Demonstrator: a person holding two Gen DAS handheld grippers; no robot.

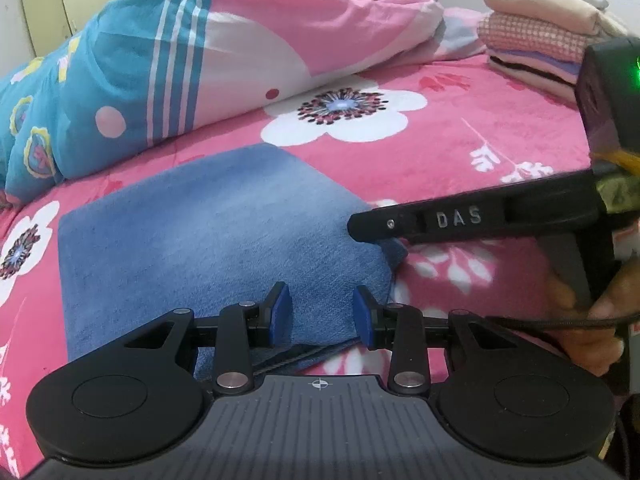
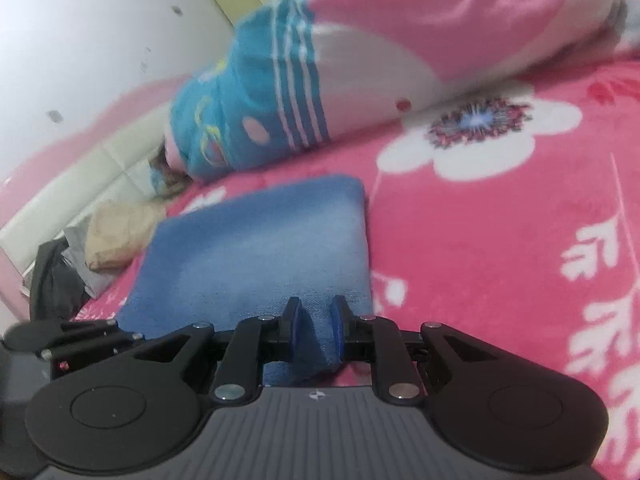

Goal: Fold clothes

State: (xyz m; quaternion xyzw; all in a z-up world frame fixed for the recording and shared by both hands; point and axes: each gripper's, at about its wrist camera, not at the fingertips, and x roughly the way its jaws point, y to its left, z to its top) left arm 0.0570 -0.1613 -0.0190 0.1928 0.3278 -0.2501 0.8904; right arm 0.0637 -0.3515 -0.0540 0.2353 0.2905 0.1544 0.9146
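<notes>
A: Bed (image 1: 460, 148) under a pink fleece blanket with white flowers. The folded blue denim garment (image 1: 208, 232) lies flat on it, towards the near edge. Seen from the right wrist it is the same blue block (image 2: 264, 240), edges squared.

B: Left gripper (image 1: 322, 312)?

A: Jaws parted, blue pads on either side of a gap. Denim shows through the gap, low at the garment's near edge. Nothing is clamped as far as I can see; whether a pad brushes the cloth I cannot tell.

B: Right gripper (image 2: 316, 322)?

A: Narrow gap, and a fold of the denim's near right corner stands up between the pads. It pinches that fold. From the left wrist its black finger reaches in from the right side, tip at the garment's right corner (image 1: 362, 228). A hand (image 1: 588, 312) grips its handle at the right border.

B: Surroundings?

A: Rolled quilt (image 1: 160, 64), pink and teal with white stripes, lies along the far side of the bed behind the garment, apart from it. A stack of folded clothes (image 1: 548, 36) sits at the far right corner, well away. At the left edge of the bed, in the right wrist view, a beige bundle (image 2: 120, 236) and dark cloth (image 2: 52, 280), blurred.
</notes>
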